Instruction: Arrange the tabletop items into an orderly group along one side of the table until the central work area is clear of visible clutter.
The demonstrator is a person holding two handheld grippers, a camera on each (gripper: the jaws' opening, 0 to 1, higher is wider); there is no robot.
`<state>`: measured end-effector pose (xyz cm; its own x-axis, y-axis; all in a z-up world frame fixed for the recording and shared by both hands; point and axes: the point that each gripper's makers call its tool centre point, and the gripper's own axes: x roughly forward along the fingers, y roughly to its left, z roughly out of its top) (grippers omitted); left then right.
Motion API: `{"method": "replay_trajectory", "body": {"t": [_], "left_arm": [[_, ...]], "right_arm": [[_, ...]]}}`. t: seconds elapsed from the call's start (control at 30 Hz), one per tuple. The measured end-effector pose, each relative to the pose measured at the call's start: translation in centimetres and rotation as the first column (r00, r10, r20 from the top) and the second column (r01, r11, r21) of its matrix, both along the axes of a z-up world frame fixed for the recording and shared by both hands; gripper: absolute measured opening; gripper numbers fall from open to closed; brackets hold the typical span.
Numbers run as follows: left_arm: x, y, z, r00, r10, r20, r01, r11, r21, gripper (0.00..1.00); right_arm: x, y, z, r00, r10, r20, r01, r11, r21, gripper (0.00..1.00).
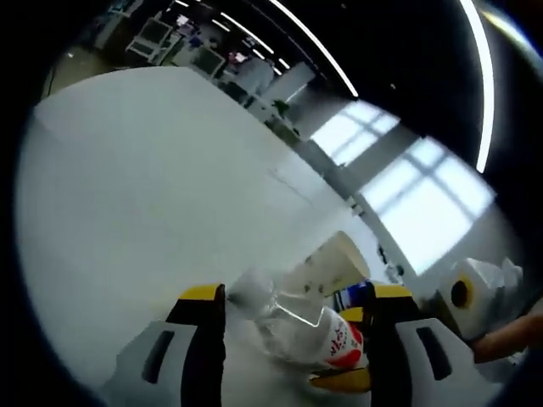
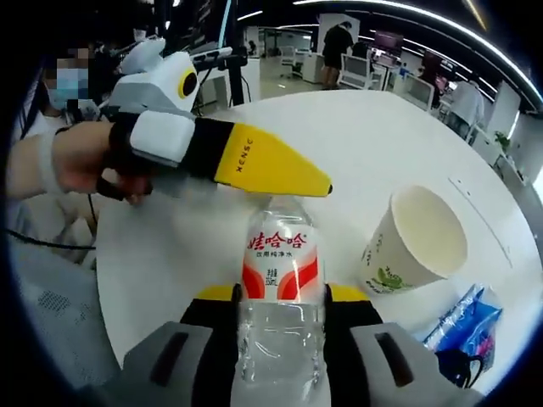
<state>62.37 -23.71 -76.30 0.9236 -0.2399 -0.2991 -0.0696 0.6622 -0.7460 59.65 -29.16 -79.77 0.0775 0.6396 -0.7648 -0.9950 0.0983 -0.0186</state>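
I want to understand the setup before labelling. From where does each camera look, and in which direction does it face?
Left gripper view: rides on the left gripper, looking along its black-and-yellow jaws at the clear plastic water bottle between them, the white table and windows beyond; a hand at the right edge.
Right gripper view: rides on the right gripper, jaws around the same bottle, facing the left gripper above it and the hand holding it.
Shared: bottle, white paper cup, table.
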Motion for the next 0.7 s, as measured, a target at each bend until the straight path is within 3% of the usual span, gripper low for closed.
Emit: {"method": "replay_trajectory", "body": {"t": [0.17,0.4,0.5,0.6,0.63,0.67,0.7], "left_arm": [[0.0,-0.2,-0.4,1.0,0.004,-0.002,-0.004,1.0,-0.012,0.56],[-0.5,0.6,-0.9,0.999,0.043,-0.001,-0.043,0.999,-0.014,0.37],[-0.7,1.0,-0.8,0.998,0.062,0.017,-0.062,0.998,0.005,0.29],[-0.7,1.7,0.2,0.991,0.116,0.07,-0.111,0.991,-0.07,0.21],[-0.9,1.7,0.5,0.992,0.103,0.078,-0.096,0.992,-0.085,0.2],[-1.0,1.7,0.2,0.993,0.089,0.074,-0.087,0.996,-0.03,0.2],[-1.1,1.5,0.7,0.993,0.088,0.084,-0.085,0.996,-0.035,0.2]], "right_arm": [[0.2,-0.2,0.3,1.0,0.002,0.013,-0.002,0.999,0.032,0.34],[0.1,-0.4,0.8,1.0,0.014,0.028,-0.016,0.997,0.07,0.35],[0.0,-0.4,1.1,0.999,0.017,0.032,-0.019,0.996,0.082,0.35],[0.1,-0.5,1.4,0.999,0.019,0.046,-0.023,0.996,0.088,0.34],[0.1,-0.6,1.1,0.998,0.031,0.057,-0.036,0.996,0.078,0.34],[0.0,-0.6,1.2,0.998,0.031,0.061,-0.036,0.996,0.082,0.34],[-0.2,-0.7,1.3,0.997,0.035,0.064,-0.041,0.996,0.085,0.34]]}}
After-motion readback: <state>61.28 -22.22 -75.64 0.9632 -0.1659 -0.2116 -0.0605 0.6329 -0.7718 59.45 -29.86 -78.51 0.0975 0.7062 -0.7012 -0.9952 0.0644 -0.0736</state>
